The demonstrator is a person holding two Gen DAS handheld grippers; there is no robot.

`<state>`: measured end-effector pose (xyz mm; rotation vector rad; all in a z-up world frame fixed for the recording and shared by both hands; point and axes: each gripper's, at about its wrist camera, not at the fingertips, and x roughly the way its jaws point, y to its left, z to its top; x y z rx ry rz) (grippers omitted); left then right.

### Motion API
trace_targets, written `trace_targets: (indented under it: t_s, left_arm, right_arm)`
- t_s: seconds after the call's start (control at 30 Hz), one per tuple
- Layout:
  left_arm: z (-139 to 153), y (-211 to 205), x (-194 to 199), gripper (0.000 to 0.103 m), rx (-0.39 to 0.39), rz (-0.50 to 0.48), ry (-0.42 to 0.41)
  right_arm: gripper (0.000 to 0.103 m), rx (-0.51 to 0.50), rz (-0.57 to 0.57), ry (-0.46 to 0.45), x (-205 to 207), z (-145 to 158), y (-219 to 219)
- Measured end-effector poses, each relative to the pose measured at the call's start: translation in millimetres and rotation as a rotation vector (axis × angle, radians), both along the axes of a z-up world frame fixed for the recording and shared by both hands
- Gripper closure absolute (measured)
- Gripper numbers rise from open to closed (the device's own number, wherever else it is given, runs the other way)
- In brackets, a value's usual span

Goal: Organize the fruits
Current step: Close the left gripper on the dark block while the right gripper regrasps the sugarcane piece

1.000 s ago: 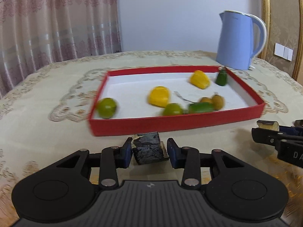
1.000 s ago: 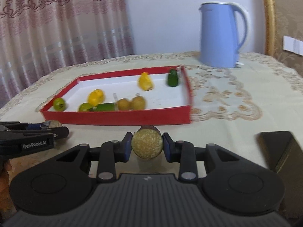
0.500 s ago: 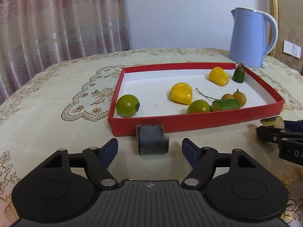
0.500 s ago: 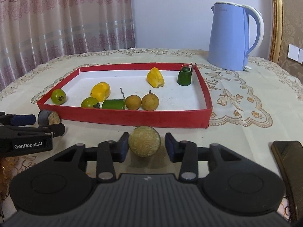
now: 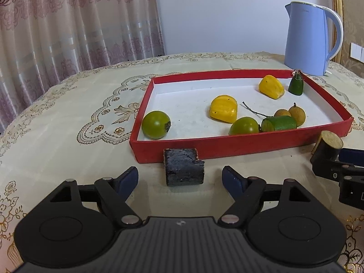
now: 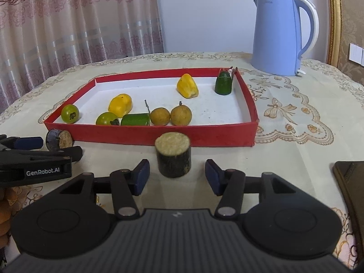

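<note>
Left gripper [image 5: 179, 178]: jaws have just been opening, now spread clear of the dark cane piece [image 5: 183, 170] lying on the tablecloth [image 5: 68, 118] against the red tray [image 5: 227, 144]. Right gripper [image 6: 177, 177]: jaws likewise just opened; its upright cane piece [image 6: 173, 157] stands untouched between them.

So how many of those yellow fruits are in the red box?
2. One yellow fruit lies near the box's middle, left of the small brown ones; the other yellow fruit sits toward the far side, beside the upright green piece. None looks hidden.
</note>
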<state>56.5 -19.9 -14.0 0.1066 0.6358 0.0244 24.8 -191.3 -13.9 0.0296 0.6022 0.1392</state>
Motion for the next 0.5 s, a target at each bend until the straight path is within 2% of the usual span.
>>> trace_targets:
  t_s: [0.03,0.07,0.1,0.13,0.17,0.27,0.33,0.4,0.5]
  left_arm:
    - [0,0,0,0.022,0.0,0.002,0.001]
    - [0,0,1,0.022,-0.001,0.002,0.002]
    - [0,0,1,0.021,-0.002,0.004,0.003]
    - [-1,0,1,0.018,0.001,0.007,0.003]
    - [-1,0,1,0.016,0.001,0.009,0.002]
    - [-1,5,1,0.014,-0.021,0.001,0.006]
    - [-1,12,1,0.005,-0.056,-0.024,0.024]
    - [0,19,-1,0.003,-0.099,-0.051,0.028]
    - [3,33,-9,0.003,-0.147,-0.054,-0.027]
  right_arm:
    - [0.051,0.001,-0.001,0.0,0,0,0]
    - [0.043,0.004,-0.001,0.002,1,0,-1]
    - [0.02,0.007,-0.003,0.005,1,0,-1]
    - [0.008,0.005,-0.012,0.006,2,0,-2]
    - [0.0,-0.002,-0.025,-0.002,1,0,-2]
    - [0.0,-0.008,-0.041,-0.023,-3,2,-2]
    - [0.0,0.0,-0.045,-0.009,-2,1,-4]
    - [0.0,0.005,-0.046,0.019,0,0,-6]
    - [0.0,0.033,0.02,0.026,-1,0,-10]
